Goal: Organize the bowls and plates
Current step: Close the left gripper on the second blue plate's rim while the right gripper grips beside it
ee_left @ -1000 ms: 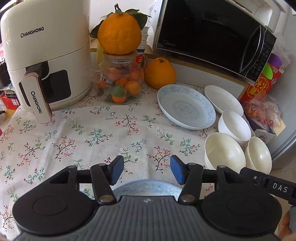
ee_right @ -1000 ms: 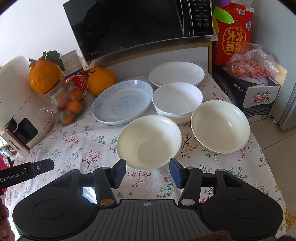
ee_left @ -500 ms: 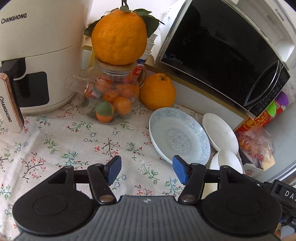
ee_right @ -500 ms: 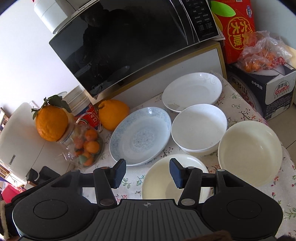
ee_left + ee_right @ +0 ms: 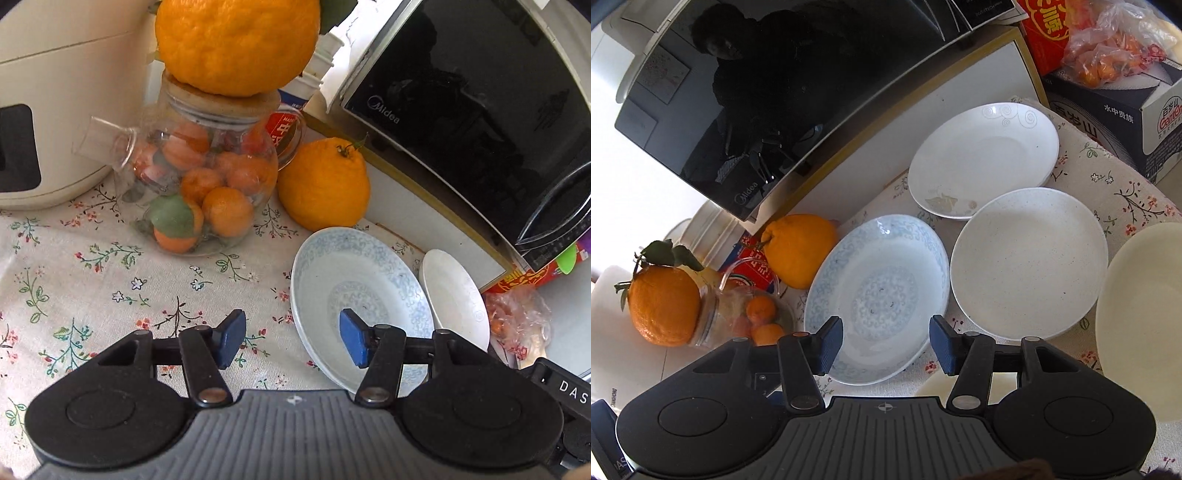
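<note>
A blue-patterned plate lies on the floral tablecloth in front of the microwave. My left gripper hovers at its left rim, the right finger above the plate and the left above the cloth. Its jaws are closing, and the pads press on nothing. My right gripper stands open above the plate's near rim, touching nothing. Behind it lie a white plate and a white bowl. A cream bowl sits at the right and another cream bowl peeks from under the right gripper.
A black microwave stands on a white shelf at the back. A glass pot of small oranges carries a big orange, and another orange lies beside it. A white air fryer stands left; a carton and a fruit bag stand right.
Both grippers have moved forward and down towards the blue-patterned plate while rolling. The bowls have slid to the right edge or out of the left wrist view.
</note>
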Demonstrator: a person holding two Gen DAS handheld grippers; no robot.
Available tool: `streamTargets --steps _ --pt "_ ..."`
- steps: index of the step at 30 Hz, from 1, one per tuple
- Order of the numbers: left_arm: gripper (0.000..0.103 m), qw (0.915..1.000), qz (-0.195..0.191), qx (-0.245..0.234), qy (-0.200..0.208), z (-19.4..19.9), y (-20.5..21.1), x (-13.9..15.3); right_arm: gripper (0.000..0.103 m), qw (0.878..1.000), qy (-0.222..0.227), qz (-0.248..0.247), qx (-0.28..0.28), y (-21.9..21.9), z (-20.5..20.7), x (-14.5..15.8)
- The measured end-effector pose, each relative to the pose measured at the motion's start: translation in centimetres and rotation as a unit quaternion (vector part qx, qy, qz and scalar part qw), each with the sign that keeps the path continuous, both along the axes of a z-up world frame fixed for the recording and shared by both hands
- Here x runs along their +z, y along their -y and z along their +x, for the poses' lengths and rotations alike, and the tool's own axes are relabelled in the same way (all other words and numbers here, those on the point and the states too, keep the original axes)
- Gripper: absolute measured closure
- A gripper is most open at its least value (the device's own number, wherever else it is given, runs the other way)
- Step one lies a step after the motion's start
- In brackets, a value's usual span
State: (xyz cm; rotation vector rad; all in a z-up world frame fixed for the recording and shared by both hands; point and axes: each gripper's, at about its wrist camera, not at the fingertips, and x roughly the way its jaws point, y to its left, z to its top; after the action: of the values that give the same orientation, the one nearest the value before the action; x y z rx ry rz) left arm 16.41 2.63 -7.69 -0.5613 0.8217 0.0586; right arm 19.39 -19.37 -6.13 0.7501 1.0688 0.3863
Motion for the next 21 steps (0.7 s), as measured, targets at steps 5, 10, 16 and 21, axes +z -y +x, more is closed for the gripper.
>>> streamTargets --steps 5,10,16,21 --pt "0.056 1.0 0.0 0.0 -0.005 1.1 0.4 -0.9 0.054 1.0 -0.005 -0.024 0.009 -1.2 0.6 -0.8" --pt "0.061 0.9998 -0.006 -0.006 -0.015 1.7 0.5 -2.0 0.054 0.999 -0.006 -0.048 0.01 -1.9 1.0 -1.3" --pt "0.067 0.9994 -0.024 0.001 -0.024 2.4 0.4 -2.9 0.061 0.998 -0.017 -0.06 0.008 -2.6 1.3 -2.3" --pt "0.078 0.9994 -0.019 -0.01 -0.029 3.0 1.1 -3.6 0.066 0.997 -0.014 -0.076 -0.002 -2.9 1.3 -2.3"
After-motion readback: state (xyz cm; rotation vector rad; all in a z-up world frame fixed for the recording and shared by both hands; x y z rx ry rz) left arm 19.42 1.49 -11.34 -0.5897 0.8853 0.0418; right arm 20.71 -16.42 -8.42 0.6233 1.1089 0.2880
